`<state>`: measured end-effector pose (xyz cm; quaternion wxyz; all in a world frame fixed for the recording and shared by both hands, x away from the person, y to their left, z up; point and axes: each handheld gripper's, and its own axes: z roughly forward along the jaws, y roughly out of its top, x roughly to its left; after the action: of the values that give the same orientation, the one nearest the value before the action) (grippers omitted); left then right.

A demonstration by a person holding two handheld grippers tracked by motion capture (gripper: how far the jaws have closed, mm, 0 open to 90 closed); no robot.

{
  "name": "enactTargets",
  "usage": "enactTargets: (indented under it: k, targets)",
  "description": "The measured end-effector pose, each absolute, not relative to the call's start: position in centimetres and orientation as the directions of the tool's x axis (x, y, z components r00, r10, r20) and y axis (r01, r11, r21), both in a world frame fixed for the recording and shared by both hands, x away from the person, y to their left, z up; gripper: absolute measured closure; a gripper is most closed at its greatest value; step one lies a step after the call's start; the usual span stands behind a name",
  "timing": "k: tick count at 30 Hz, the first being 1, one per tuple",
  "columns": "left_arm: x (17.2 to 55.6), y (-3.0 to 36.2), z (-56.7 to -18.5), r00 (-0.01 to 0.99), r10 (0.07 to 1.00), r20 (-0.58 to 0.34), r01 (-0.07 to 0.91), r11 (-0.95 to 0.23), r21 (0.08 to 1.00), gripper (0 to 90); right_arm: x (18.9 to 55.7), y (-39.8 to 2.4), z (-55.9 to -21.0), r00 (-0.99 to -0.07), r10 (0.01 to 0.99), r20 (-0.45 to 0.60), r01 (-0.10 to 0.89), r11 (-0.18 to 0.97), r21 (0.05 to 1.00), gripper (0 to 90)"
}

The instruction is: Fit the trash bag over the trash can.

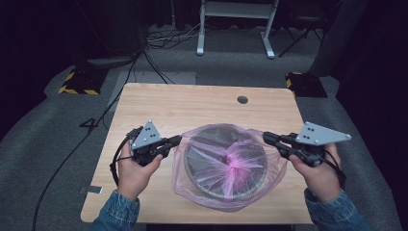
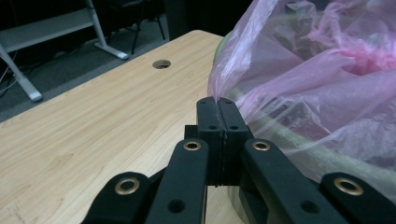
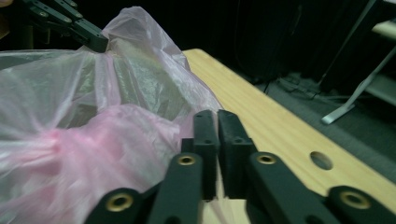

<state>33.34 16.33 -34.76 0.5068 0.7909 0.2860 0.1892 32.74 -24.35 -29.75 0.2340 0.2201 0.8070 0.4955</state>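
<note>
A round grey bin point(image 1: 191, 166) stands in the middle of the wooden table point(image 1: 183, 103), lined with a thin pink plastic bag point(image 1: 231, 163) bunched pink at its centre. My left gripper point(image 1: 179, 139) is at the bin's left rim. In the left gripper view its jaws point(image 2: 218, 100) are shut on a drawn-up corner of the bag point(image 2: 317, 84). My right gripper point(image 1: 265, 136) is at the right rim. Its jaws point(image 3: 217, 113) stand shut with a hairline gap, the bag point(image 3: 93, 140) lying against their left side. I cannot tell whether film is caught between them. The left gripper point(image 3: 93, 42) shows beyond the bag.
A round cable hole point(image 1: 242, 99) sits near the table's far edge. Behind the table on the grey floor are a white desk frame point(image 1: 235, 29), loose cables point(image 1: 163, 38) and two yellow-and-black striped bases point(image 1: 77, 82). Bare wood lies around the bin.
</note>
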Motion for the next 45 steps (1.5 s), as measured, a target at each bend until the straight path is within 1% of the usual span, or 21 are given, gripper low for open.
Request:
enactTargets:
  k: [1, 2, 3, 12, 15, 18, 20, 21, 23, 25, 26, 28, 33, 35, 36, 37, 38, 39, 40, 42, 45]
  targets:
    - [33.5, 16.3, -34.9, 0.761, 0.649, 0.005, 0.269, -0.322, 0.908, 90.0, 33.9, -23.9, -30.1, -0.795, 0.589, -0.145, 0.151, 0.424, 0.893, 90.0]
    - [33.6, 16.2, -35.0, 0.758, 0.652, 0.005, 0.277, -0.329, 0.903, 90.0, 33.9, -23.9, -30.1, -0.795, 0.589, -0.145, 0.151, 0.424, 0.893, 90.0]
    - [33.7, 16.0, -35.2, 0.757, 0.653, 0.006, 0.283, -0.337, 0.898, 90.0, 35.3, -23.5, -30.8, -0.791, 0.597, -0.135, 0.182, 0.44, 0.879, 90.0]
    - [34.9, 16.2, -36.7, 0.747, 0.665, -0.011, 0.326, -0.351, 0.878, 90.0, 38.0, -23.9, -32.9, -0.763, 0.636, -0.112, 0.245, 0.445, 0.861, 90.0]
    - [35.1, 16.1, -37.5, 0.744, 0.668, -0.018, 0.341, -0.356, 0.87, 90.0, 38.4, -24.0, -33.3, -0.758, 0.641, -0.118, 0.248, 0.451, 0.857, 90.0]
    - [35.3, 16.0, -38.0, 0.741, 0.671, -0.024, 0.35, -0.355, 0.867, 90.0, 38.6, -24.2, -33.8, -0.737, 0.662, -0.137, 0.241, 0.447, 0.861, 64.8]
    - [35.4, 16.0, -38.1, 0.74, 0.671, -0.033, 0.358, -0.353, 0.864, 90.0, 38.7, -24.2, -34.1, -0.73, 0.669, -0.139, 0.24, 0.441, 0.865, 54.7]
    - [35.5, 15.9, -38.1, 0.742, 0.67, -0.038, 0.36, -0.35, 0.865, 90.0, 38.7, -24.1, -34.2, -0.739, 0.663, -0.119, 0.249, 0.433, 0.866, 52.7]
    - [35.4, 15.7, -38.1, 0.744, 0.668, -0.033, 0.357, -0.355, 0.864, 90.0, 38.8, -24.2, -34.4, -0.751, 0.654, -0.095, 0.261, 0.426, 0.866, 54.3]
    - [35.3, 15.6, -37.9, 0.748, 0.663, -0.029, 0.349, -0.354, 0.868, 89.9, 38.9, -24.3, -34.5, -0.77, 0.636, -0.055, 0.285, 0.419, 0.862, 65.5]
    - [35.2, 15.6, -37.8, 0.744, 0.667, -0.03, 0.345, -0.346, 0.873, 89.9, 38.8, -24.5, -34.4, -0.776, 0.63, -0.037, 0.292, 0.411, 0.864, 66.9]
    - [35.0, 15.8, -37.5, 0.741, 0.671, -0.03, 0.337, -0.334, 0.88, 89.9, 38.5, -24.9, -34.0, -0.757, 0.652, -0.046, 0.286, 0.394, 0.874, 64.9]
    - [34.5, 16.2, -36.4, 0.74, 0.672, -0.018, 0.305, -0.312, 0.9, 90.0, 37.8, -26.3, -32.5, -0.766, 0.643, 0.021, 0.267, 0.287, 0.92, 48.1]
    - [34.4, 15.9, -36.0, 0.745, 0.667, -0.01, 0.295, -0.316, 0.902, 90.0, 37.9, -26.4, -32.2, -0.784, 0.62, 0.033, 0.258, 0.276, 0.926, 35.5]
    - [34.4, 15.8, -35.9, 0.746, 0.666, -0.01, 0.291, -0.313, 0.904, 90.0, 38.0, -26.4, -32.2, -0.79, 0.611, 0.044, 0.268, 0.279, 0.922, 34.2]
    - [34.4, 15.7, -35.8, 0.747, 0.664, -0.011, 0.29, -0.312, 0.905, 90.0, 38.1, -26.3, -32.3, -0.798, 0.6, 0.056, 0.277, 0.282, 0.918, 35.6]
    - [34.5, 15.6, -35.7, 0.748, 0.663, -0.01, 0.291, -0.315, 0.903, 90.0, 38.3, -26.1, -32.5, -0.804, 0.591, 0.063, 0.285, 0.291, 0.913, 40.9]
    - [34.7, 15.5, -35.7, 0.748, 0.664, -0.013, 0.295, -0.315, 0.902, 90.0, 38.4, -26.1, -32.7, -0.807, 0.588, 0.055, 0.289, 0.311, 0.905, 59.1]
    - [34.8, 15.5, -35.8, 0.747, 0.664, -0.012, 0.298, -0.319, 0.9, 90.0, 38.6, -26.1, -32.9, -0.819, 0.572, 0.054, 0.295, 0.339, 0.893, 74.4]
    - [35.2, 15.4, -36.0, 0.744, 0.668, -0.012, 0.308, -0.327, 0.893, 90.0, 39.0, -26.1, -33.2, -0.822, 0.561, 0.099, 0.325, 0.319, 0.89, 90.0]
    - [35.7, 15.5, -36.3, 0.739, 0.673, -0.026, 0.327, -0.324, 0.888, 90.0, 39.6, -26.0, -33.5, -0.813, 0.571, 0.116, 0.344, 0.309, 0.887, 90.0]
